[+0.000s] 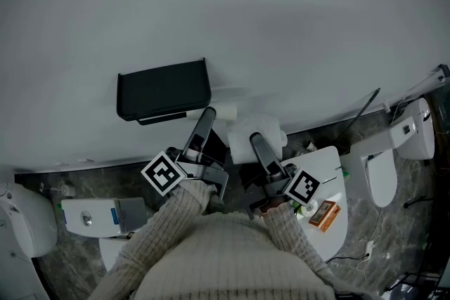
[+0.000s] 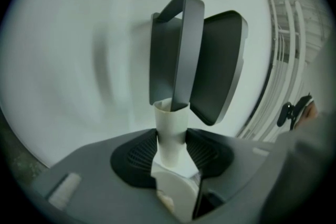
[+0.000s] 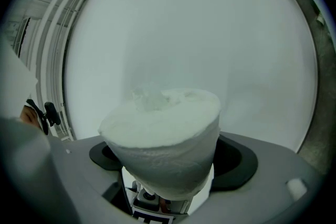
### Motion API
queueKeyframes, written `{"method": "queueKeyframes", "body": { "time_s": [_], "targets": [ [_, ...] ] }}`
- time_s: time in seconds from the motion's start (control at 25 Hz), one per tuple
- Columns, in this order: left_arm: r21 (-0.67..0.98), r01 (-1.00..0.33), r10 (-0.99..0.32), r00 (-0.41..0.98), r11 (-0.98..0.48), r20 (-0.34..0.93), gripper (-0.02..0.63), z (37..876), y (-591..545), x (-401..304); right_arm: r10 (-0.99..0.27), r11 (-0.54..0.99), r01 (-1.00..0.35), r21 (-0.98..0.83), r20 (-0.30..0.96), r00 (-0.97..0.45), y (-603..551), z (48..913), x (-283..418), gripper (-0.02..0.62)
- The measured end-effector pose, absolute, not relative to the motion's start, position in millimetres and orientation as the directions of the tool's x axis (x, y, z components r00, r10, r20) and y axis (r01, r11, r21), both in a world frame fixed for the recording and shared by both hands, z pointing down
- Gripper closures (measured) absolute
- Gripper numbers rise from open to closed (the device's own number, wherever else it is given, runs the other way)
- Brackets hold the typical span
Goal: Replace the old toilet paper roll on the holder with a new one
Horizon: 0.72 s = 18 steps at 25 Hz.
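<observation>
A black paper holder (image 1: 163, 89) is fixed to the pale wall. My left gripper (image 1: 213, 113) is shut on an empty cardboard tube (image 1: 226, 111) just right of the holder. In the left gripper view the tube (image 2: 171, 131) stands upright between the jaws. The end of the holder's dark bar (image 2: 181, 55) sits in the tube's mouth, with the cover (image 2: 218, 65) behind it. My right gripper (image 1: 254, 141) is shut on a full white paper roll (image 1: 254, 131), close beside the left gripper. That roll (image 3: 163, 139) fills the right gripper view and hides the jaws.
A white toilet (image 1: 383, 175) stands at the right and another white fixture (image 1: 24, 221) at the far left. An orange box (image 1: 325, 214) lies on a white surface (image 1: 330, 165) below my right gripper. A white box (image 1: 95, 214) sits low on the left. A white rail rack (image 2: 281, 34) hangs on the wall.
</observation>
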<state>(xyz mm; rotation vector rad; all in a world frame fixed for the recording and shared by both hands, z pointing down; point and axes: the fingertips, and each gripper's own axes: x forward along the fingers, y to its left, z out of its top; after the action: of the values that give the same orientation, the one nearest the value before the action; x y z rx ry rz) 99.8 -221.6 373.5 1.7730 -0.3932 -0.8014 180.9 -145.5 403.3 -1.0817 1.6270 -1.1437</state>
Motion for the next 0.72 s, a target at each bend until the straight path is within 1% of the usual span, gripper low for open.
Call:
{"method": "queueKeyframes", "body": {
  "time_s": [0.4,0.72],
  "targets": [
    [0.941,0.174,-0.552,0.773,-0.292,-0.314,0.436,387.5,-218.8,119.3,-0.976,0.169,-0.214,-0.962,-0.133,-0.173,-135.0,411.6,191.2,0.129],
    [0.949,0.188,-0.535,0.79,-0.252,-0.299,0.436,392.7,-207.3,129.5,-0.985,0.136,-0.216,-0.967,-0.109,-0.134,-123.1,417.4,199.0,0.129]
  ]
}}
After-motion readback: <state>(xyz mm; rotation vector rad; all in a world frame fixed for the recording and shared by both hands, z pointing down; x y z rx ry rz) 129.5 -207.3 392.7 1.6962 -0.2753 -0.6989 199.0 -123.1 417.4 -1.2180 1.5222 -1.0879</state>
